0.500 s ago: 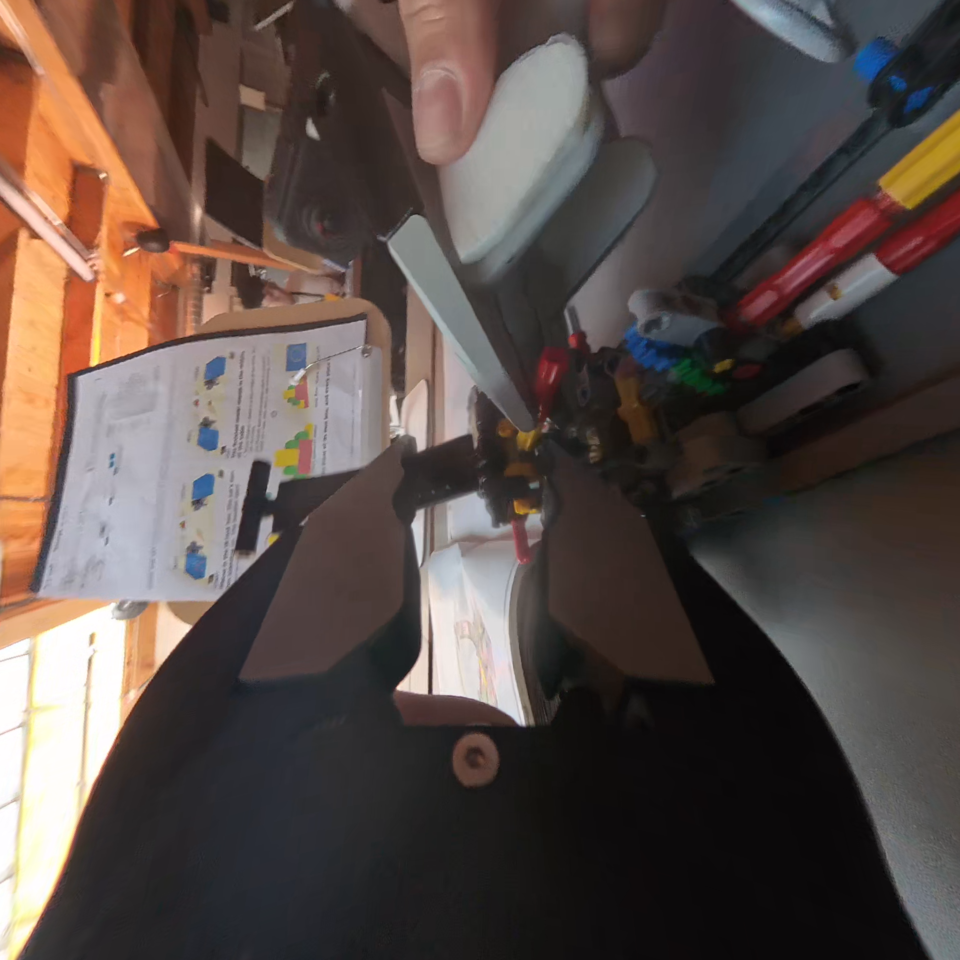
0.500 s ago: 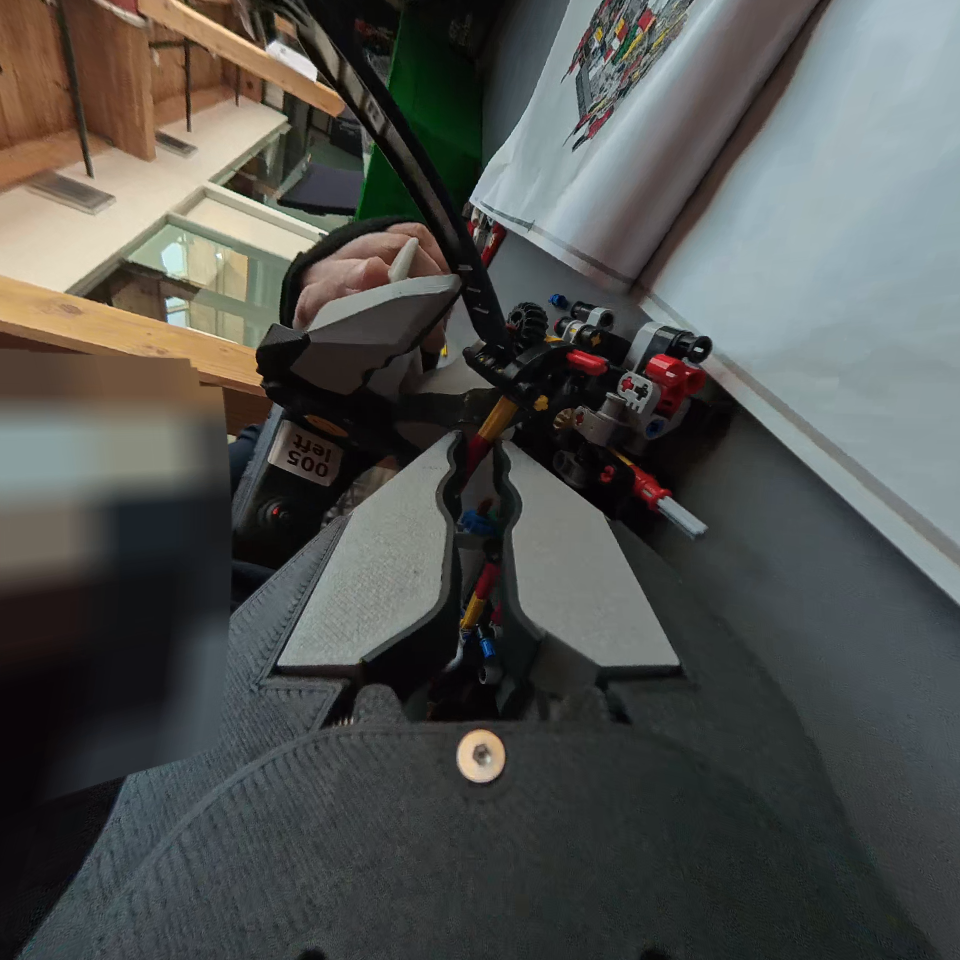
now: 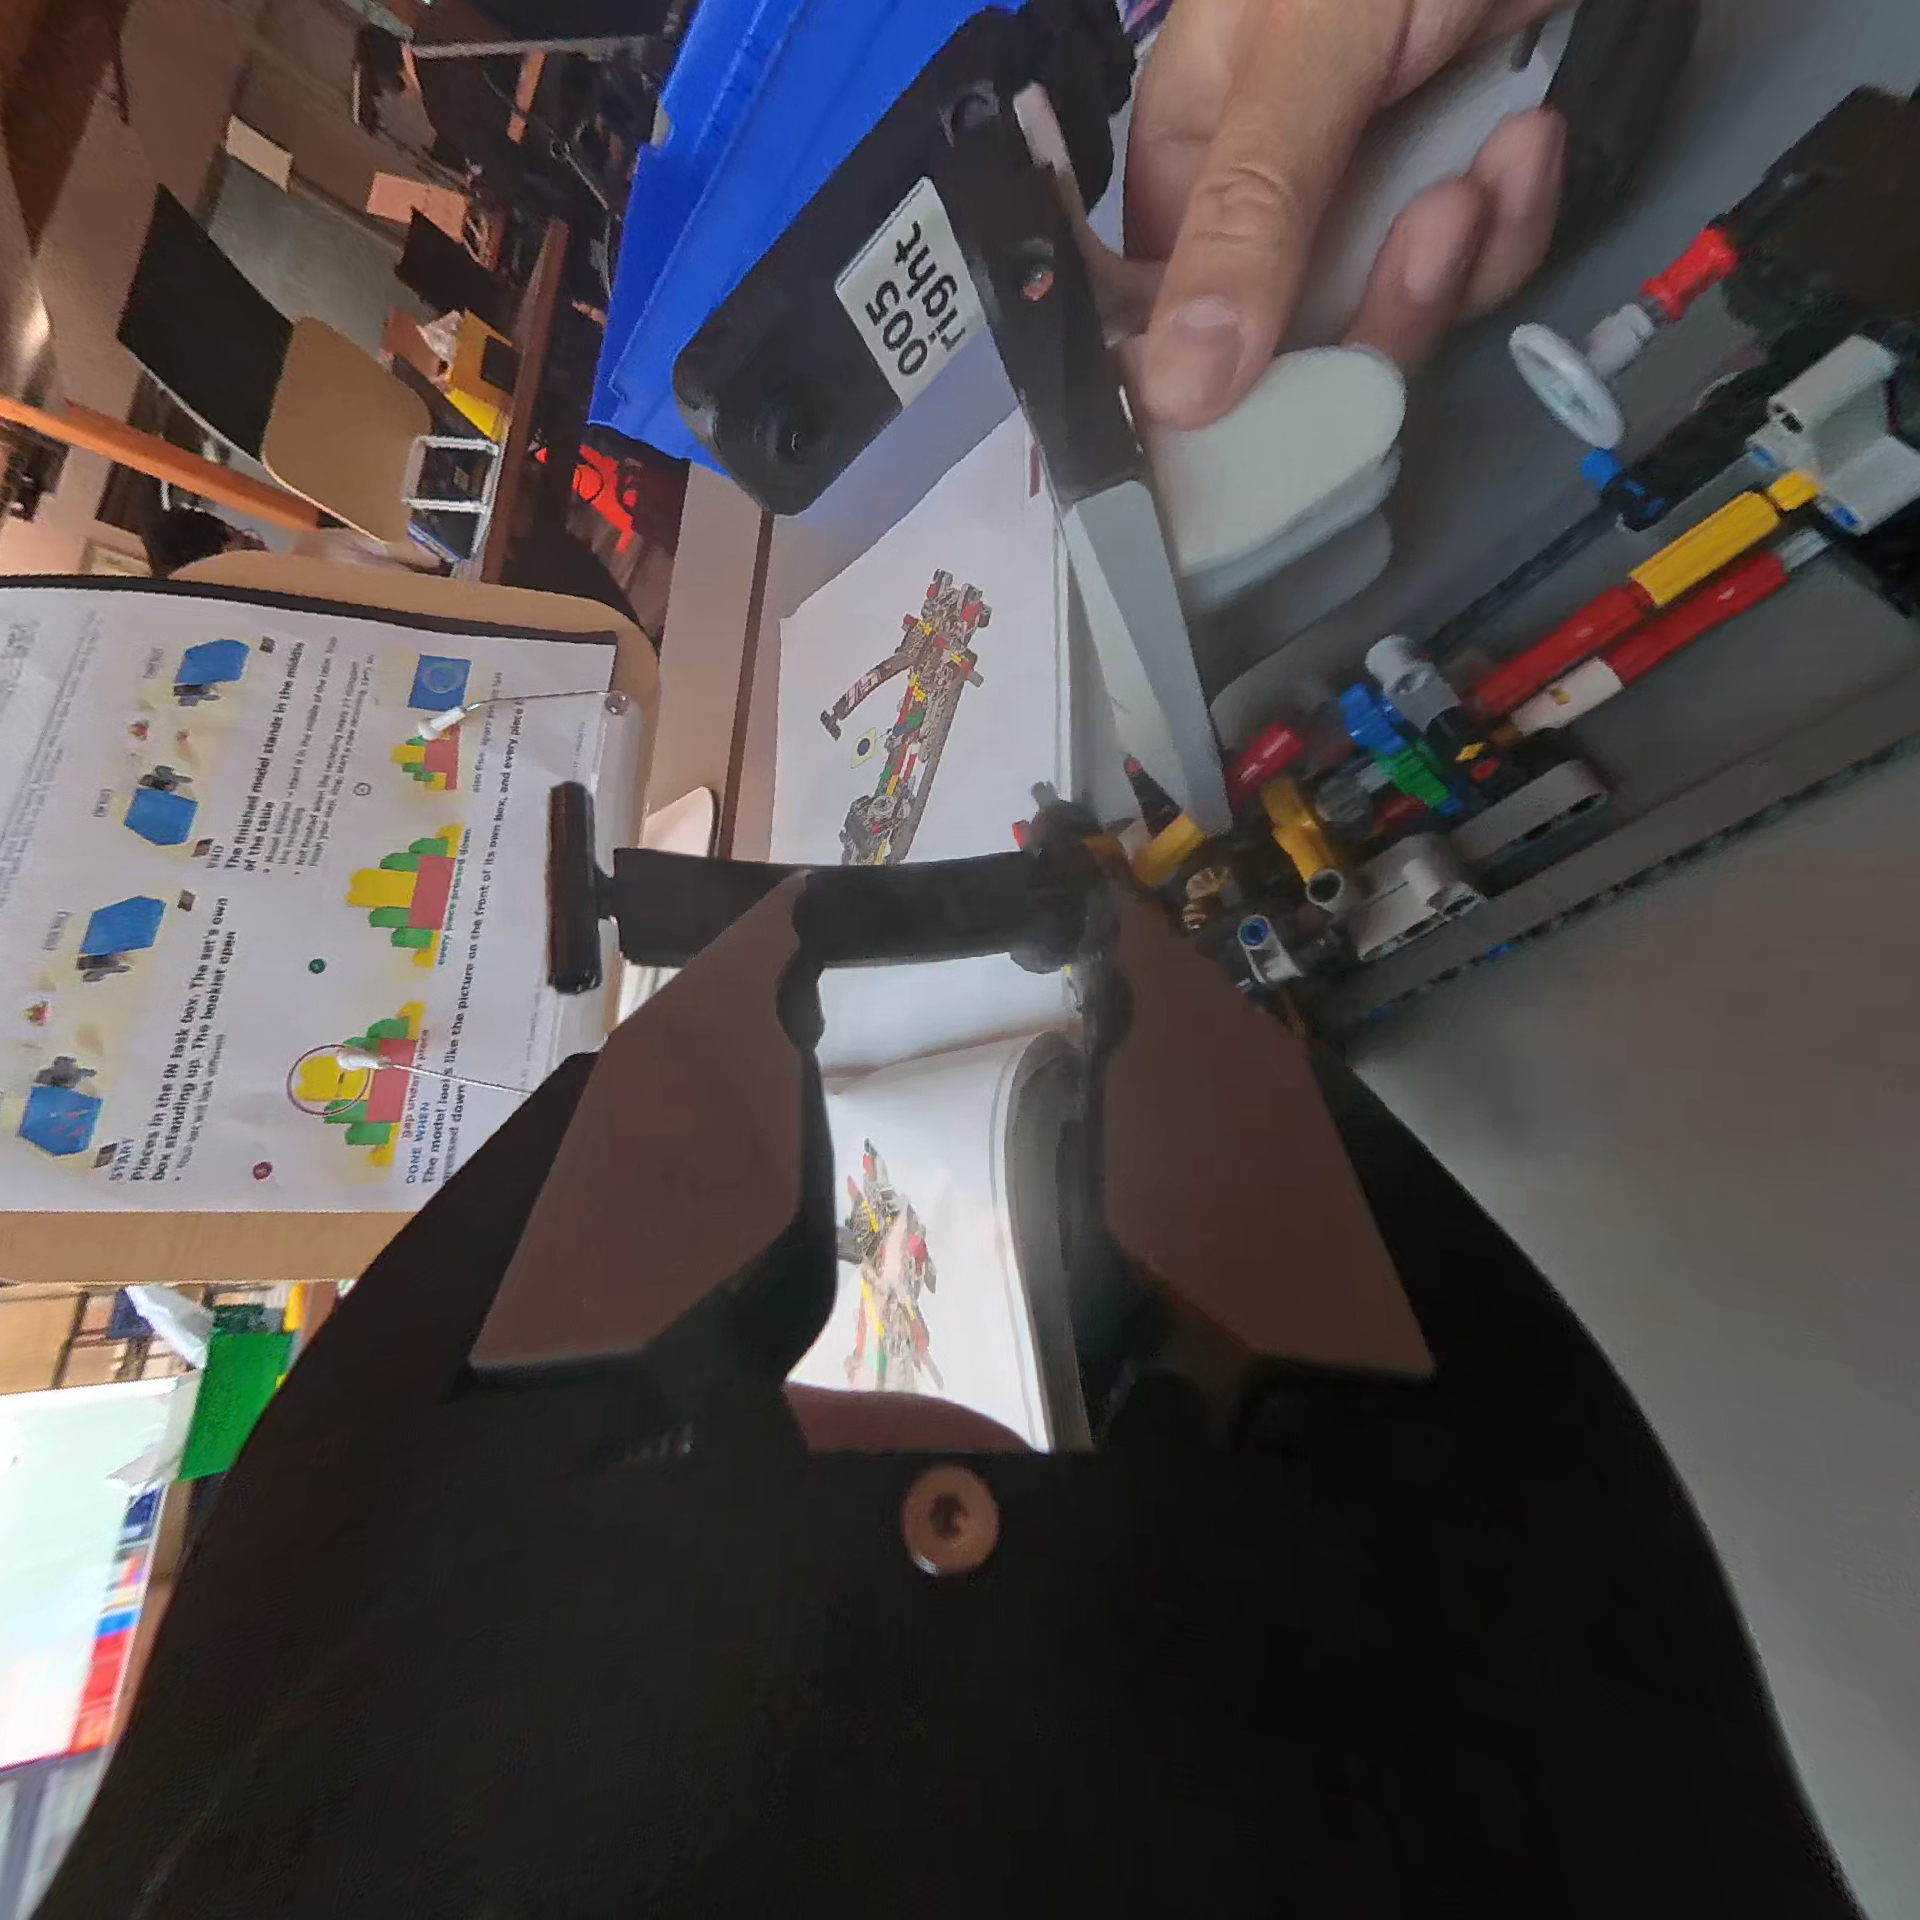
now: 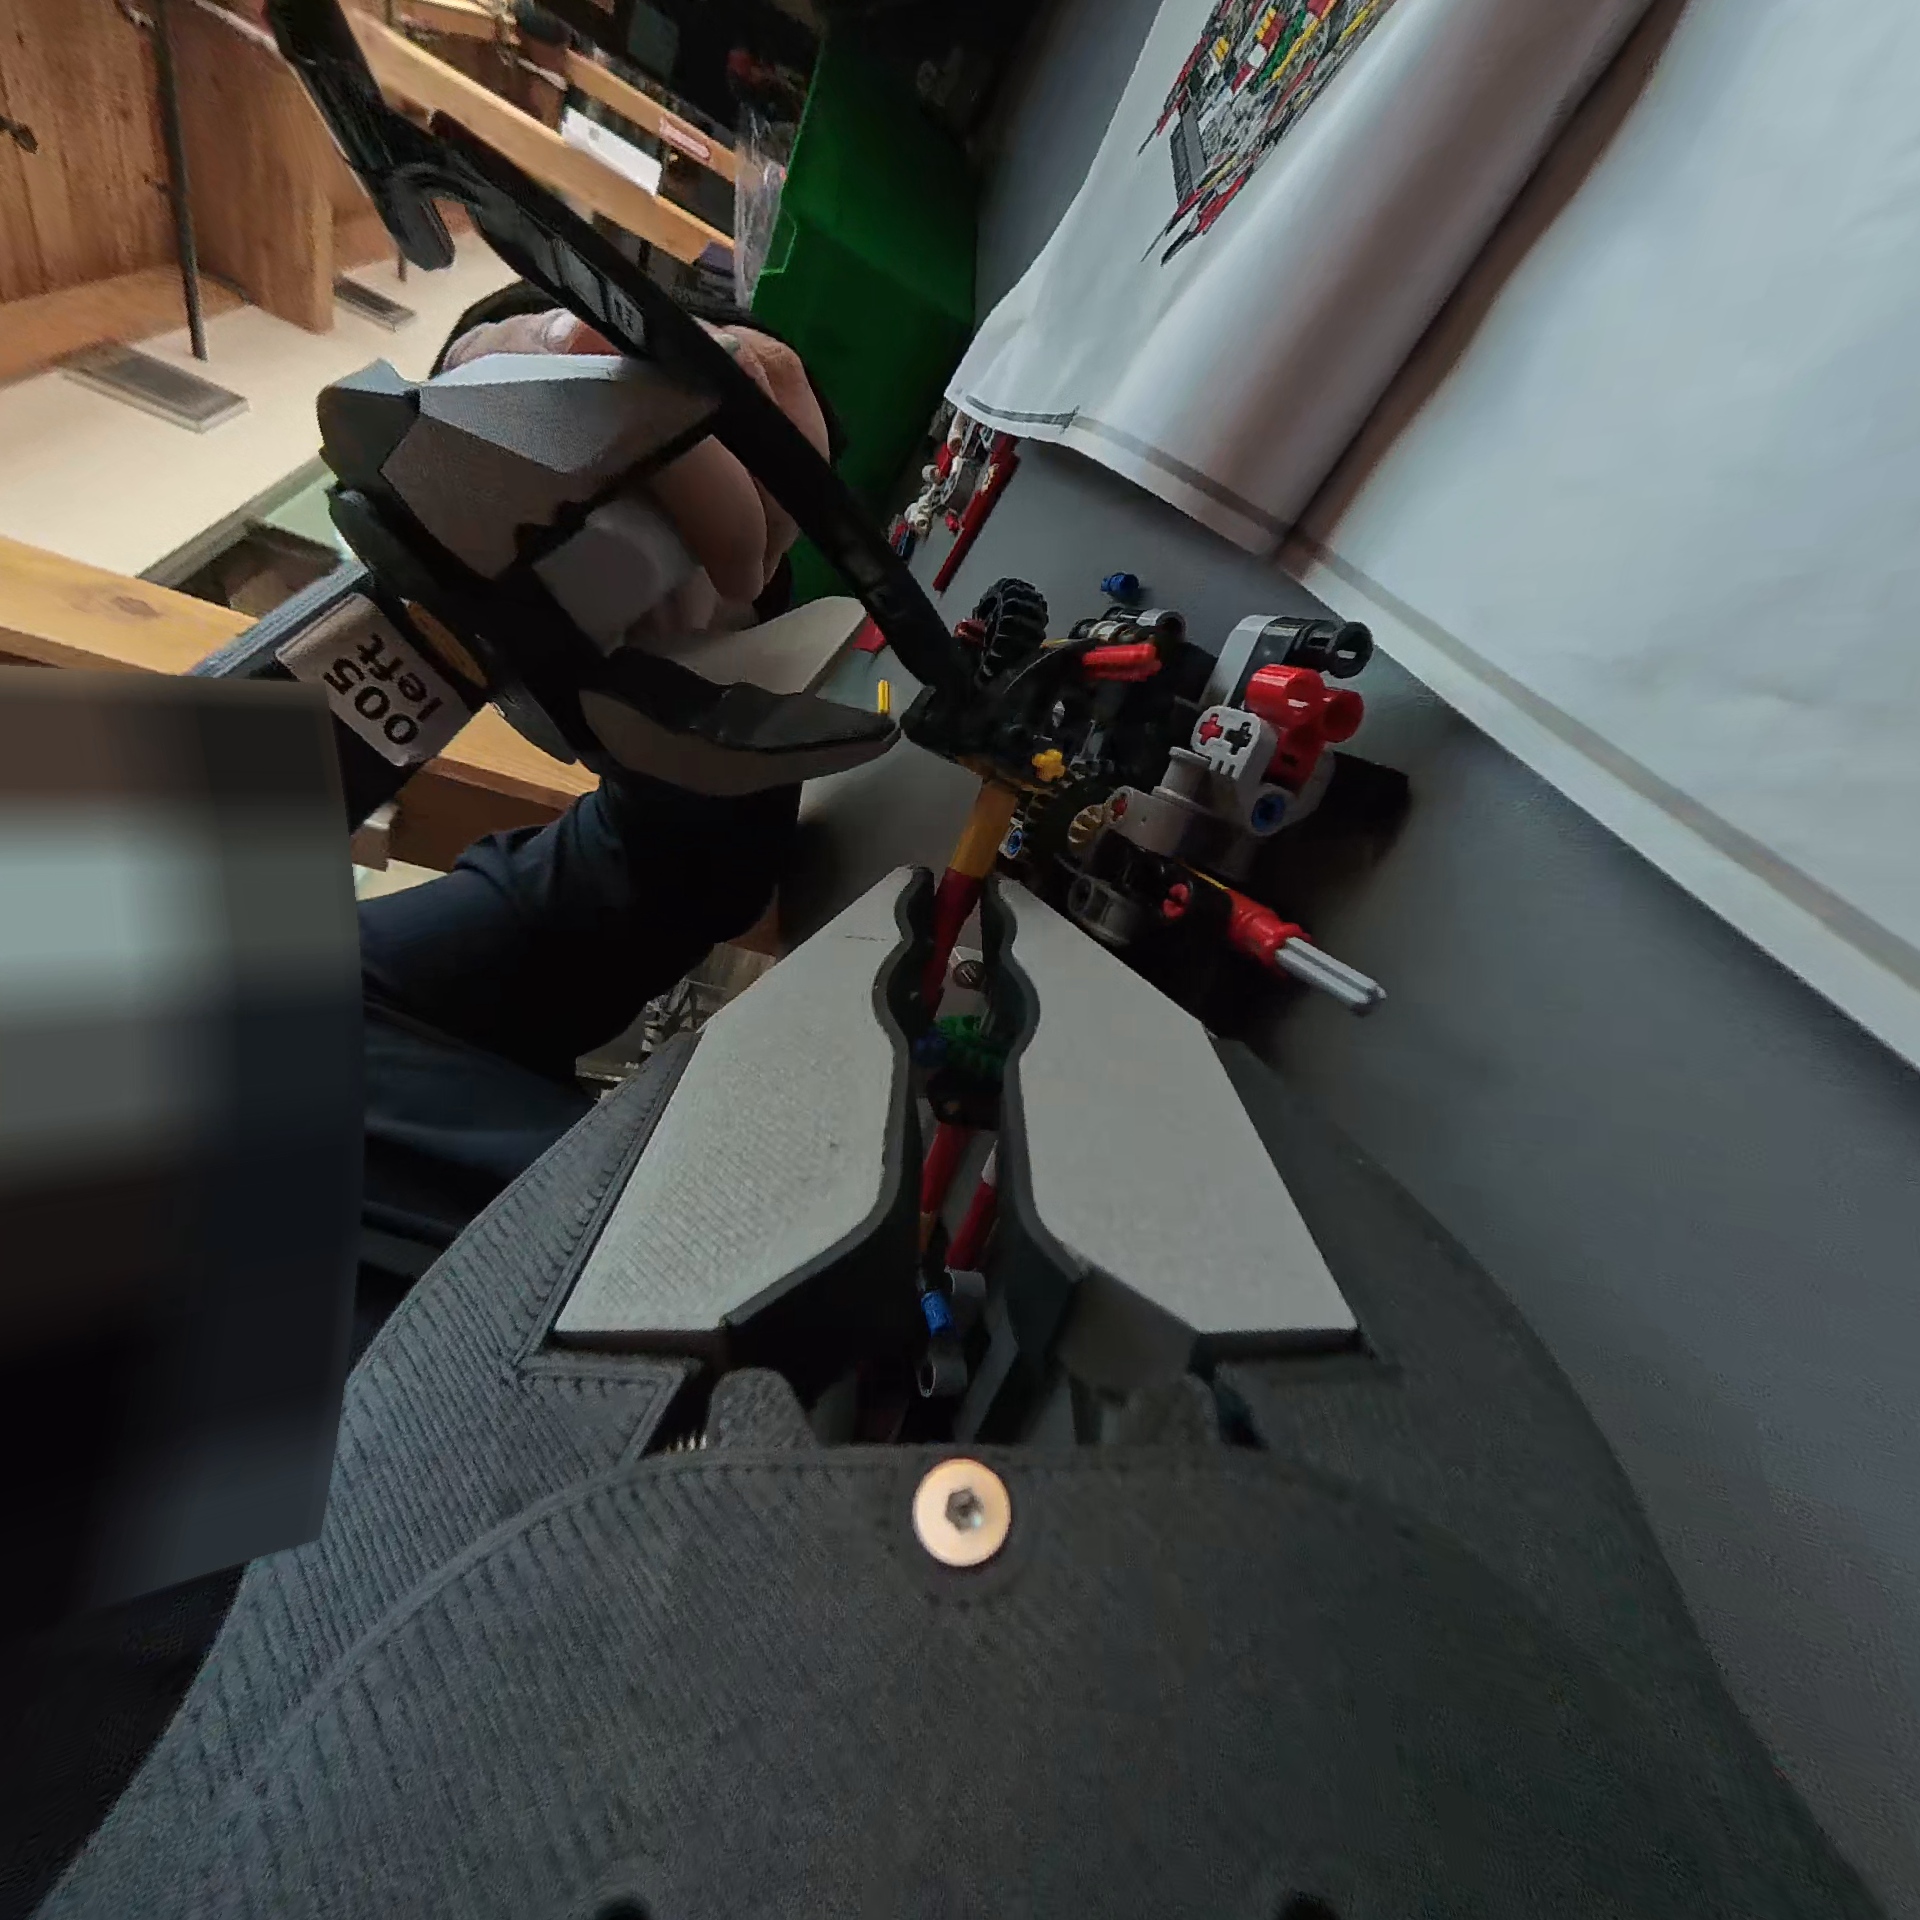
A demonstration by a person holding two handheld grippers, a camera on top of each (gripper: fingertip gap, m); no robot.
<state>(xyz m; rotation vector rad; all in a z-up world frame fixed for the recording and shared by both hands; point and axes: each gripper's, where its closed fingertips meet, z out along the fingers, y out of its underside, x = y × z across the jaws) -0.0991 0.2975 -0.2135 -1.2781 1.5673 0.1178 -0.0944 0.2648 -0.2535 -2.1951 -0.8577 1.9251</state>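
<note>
A brick-built model (image 3: 1403, 831) of grey, red, yellow and black parts lies against the grey table. A long black blade (image 3: 914, 904) sticks out from it. My left gripper (image 3: 961, 894) is open. The blade crosses between its fingertips and neither pad presses on it. In the right wrist view one left finger (image 4: 748, 727) lies beside the model's black hub and the blade (image 4: 665, 332) passes between the spread fingers. My right gripper (image 4: 951, 883) is shut on the model (image 4: 1174, 769), its pads closed on the red and yellow shaft. Its finger (image 3: 1143, 644) also shows in the left wrist view.
An open instruction booklet (image 3: 914, 665) lies on the table behind the model, also in the right wrist view (image 4: 1351, 260). A printed picture sheet on a board (image 3: 312, 883) stands to one side. A blue box (image 3: 748, 208) is behind. A hand (image 3: 1247, 208) holds the right gripper.
My left gripper's fingers have spread a little wider around the black blade, and its view has shifted so more of the right gripper shows. The right gripper stays shut on the model.
</note>
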